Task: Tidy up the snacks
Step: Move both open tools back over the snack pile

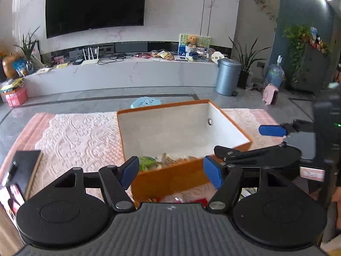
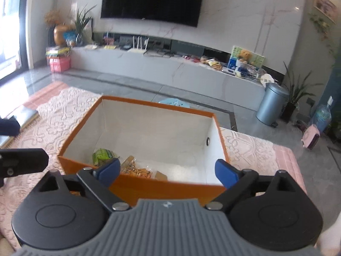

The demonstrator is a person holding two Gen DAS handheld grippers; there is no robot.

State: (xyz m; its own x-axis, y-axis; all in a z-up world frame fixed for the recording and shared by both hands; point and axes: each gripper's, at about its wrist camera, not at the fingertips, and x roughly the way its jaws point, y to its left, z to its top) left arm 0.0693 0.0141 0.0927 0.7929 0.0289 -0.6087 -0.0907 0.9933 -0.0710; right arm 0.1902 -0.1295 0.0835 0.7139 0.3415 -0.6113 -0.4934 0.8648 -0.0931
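An orange box with a white inside [image 1: 183,179] [image 2: 170,189] stands on the pink lace cloth. Inside lie a green snack pack [image 2: 102,155] [image 1: 147,163] and an orange snack pack [image 2: 136,168] near the front wall. My left gripper [image 1: 171,171] is open and empty, just in front of the box's near wall. My right gripper [image 2: 167,171] is open and empty, above the box's near edge. The right gripper also shows at the right of the left wrist view [image 1: 243,143]. Some red and clear wrappers [image 1: 181,199] lie on the cloth below the left gripper.
A dark book or tablet [image 1: 23,166] lies at the table's left edge, with a phone [image 1: 10,200] nearby. A grey bin [image 2: 270,104], a blue stool [image 1: 147,102] and a TV bench with more snacks [image 1: 164,54] stand beyond the table.
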